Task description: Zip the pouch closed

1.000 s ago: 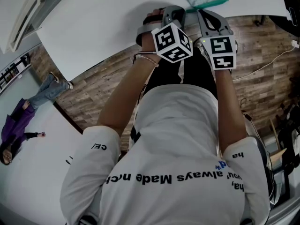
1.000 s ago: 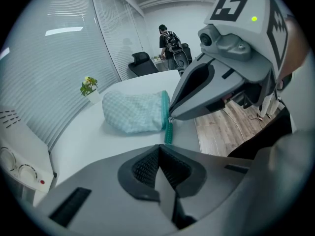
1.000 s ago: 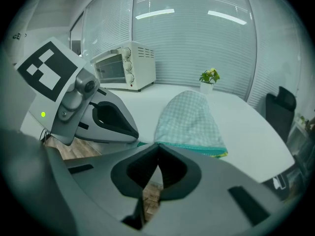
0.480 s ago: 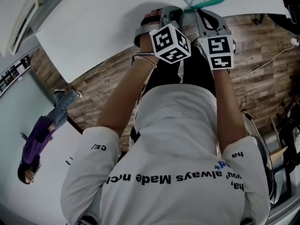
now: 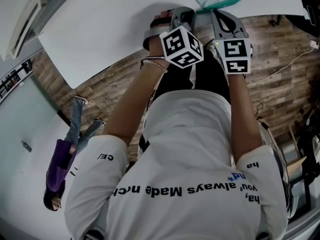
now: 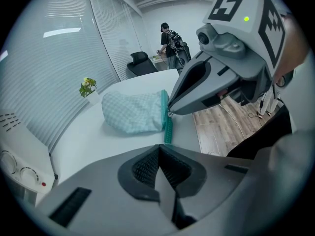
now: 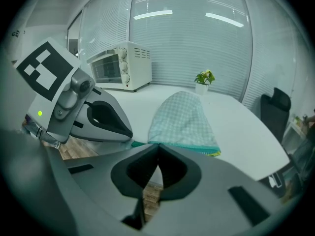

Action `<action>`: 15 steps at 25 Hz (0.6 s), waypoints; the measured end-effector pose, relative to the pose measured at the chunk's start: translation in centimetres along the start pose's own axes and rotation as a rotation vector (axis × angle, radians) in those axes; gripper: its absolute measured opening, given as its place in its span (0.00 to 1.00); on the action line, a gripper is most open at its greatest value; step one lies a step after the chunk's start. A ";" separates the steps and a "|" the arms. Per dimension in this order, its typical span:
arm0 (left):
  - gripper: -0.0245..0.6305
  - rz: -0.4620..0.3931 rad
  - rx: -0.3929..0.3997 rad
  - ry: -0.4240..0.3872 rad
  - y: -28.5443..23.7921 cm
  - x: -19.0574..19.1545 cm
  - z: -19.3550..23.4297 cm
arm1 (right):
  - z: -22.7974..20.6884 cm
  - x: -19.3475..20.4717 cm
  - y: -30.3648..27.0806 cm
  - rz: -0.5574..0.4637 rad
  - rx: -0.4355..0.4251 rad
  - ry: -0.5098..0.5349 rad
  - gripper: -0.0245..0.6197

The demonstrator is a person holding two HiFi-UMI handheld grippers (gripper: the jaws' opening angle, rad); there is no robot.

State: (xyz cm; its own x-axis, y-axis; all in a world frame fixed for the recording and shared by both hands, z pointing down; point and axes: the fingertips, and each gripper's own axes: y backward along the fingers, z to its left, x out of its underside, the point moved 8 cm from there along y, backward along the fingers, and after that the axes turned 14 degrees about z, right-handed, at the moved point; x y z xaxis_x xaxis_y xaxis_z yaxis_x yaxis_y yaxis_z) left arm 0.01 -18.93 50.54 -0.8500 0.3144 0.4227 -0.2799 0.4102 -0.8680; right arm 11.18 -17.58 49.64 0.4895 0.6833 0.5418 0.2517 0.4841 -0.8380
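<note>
Tension is the aim: left gripper point(image 6: 160, 147) clamps the teal zipper band point(image 6: 168, 131) of the checked pouch point(image 6: 133, 112); right gripper point(image 7: 157, 145), also clamped, seemingly pinches its slider point(image 6: 170, 113).

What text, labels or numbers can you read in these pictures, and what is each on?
"always Made": back of the person's white shirt, seen inverted; other words unclear.
Both marker cubes: square patterns only, no words.
Toaster oven dials: too small to read.
Pouch: no print visible.
</note>
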 end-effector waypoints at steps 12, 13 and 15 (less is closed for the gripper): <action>0.07 0.005 0.004 -0.008 0.0 0.0 0.1 | -1.6 0.4 0.0 0.006 0.037 -0.043 0.05; 0.07 0.004 0.003 -0.009 0.0 0.0 0.0 | -1.7 0.4 0.0 0.007 0.039 -0.043 0.05; 0.07 0.004 0.001 -0.009 0.0 0.0 0.0 | -1.6 0.3 0.2 0.005 0.039 -0.037 0.05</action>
State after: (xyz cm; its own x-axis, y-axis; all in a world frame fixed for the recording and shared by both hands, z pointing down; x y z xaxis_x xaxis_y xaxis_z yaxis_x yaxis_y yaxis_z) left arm 0.00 -18.87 50.52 -0.8552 0.3082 0.4167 -0.2770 0.4077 -0.8701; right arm 12.74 -18.16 49.59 0.4591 0.7051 0.5404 0.2168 0.5010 -0.8378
